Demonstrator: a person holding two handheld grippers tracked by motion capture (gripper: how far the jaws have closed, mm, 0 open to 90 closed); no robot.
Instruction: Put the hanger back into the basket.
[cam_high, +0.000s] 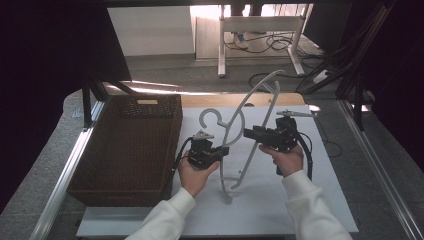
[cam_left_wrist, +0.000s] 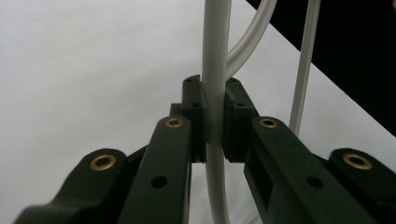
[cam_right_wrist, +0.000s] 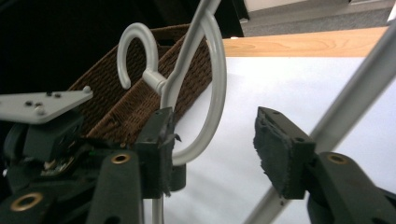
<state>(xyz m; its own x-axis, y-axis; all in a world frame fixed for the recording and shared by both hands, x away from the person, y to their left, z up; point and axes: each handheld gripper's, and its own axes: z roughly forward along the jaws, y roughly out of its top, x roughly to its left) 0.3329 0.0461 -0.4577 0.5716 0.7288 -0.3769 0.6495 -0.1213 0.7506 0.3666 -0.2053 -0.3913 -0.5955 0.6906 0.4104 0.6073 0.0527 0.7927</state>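
Left gripper (cam_high: 223, 150) pinches the white hanger (cam_high: 250, 125) above the desk (cam_high: 300, 200); right gripper (cam_high: 248, 132) spread — basket (cam_high: 125, 150) empty, placement apparently pending.

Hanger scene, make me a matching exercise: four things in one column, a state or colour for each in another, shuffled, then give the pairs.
Things:
1. left hand-held gripper
2. right hand-held gripper
3. hanger
4. basket

States or colours:
A. brown, woven
B. open
C. white, held up off the table
D. shut on the hanger's rod

Pairs: 1-D, 2-B, 3-C, 4-A
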